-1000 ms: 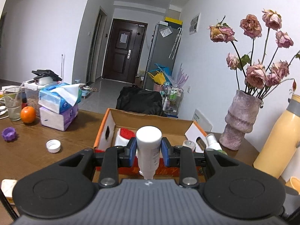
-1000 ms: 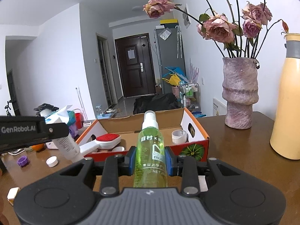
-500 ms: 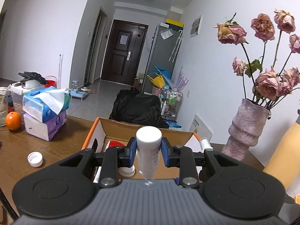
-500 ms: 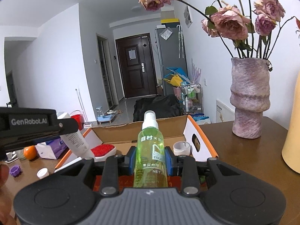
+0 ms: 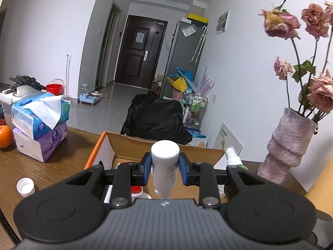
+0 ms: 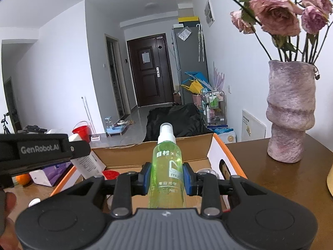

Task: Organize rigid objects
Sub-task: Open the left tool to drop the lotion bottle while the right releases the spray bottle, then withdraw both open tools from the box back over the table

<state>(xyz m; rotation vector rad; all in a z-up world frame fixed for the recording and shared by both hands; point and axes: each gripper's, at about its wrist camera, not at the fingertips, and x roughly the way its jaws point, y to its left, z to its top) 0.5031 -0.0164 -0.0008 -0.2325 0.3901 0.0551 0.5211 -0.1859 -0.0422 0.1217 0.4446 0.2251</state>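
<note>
My left gripper (image 5: 165, 170) is shut on a white tube (image 5: 165, 164), held cap up over the open cardboard box (image 5: 108, 145) with orange edges. My right gripper (image 6: 166, 179) is shut on a green spray bottle (image 6: 167, 173) with a white nozzle, held upright over the same box (image 6: 187, 150). The left gripper with its tube (image 6: 86, 164) shows at the left of the right wrist view, over the box's left side. The spray bottle's nozzle (image 5: 232, 156) shows to the right in the left wrist view. A red brush (image 6: 111, 174) and a white cap lie in the box.
A purple vase (image 6: 290, 112) with dried roses stands on the wooden table right of the box. Stacked tissue packs (image 5: 39, 123), an orange (image 5: 5, 136) and a loose white cap (image 5: 26, 186) lie to the left. A yellow flask edge is at far right.
Both grippers have moved forward and over the box with their loads. The left one now hangs above the box's left side; the tissue packs and vase have slid outward in view.
</note>
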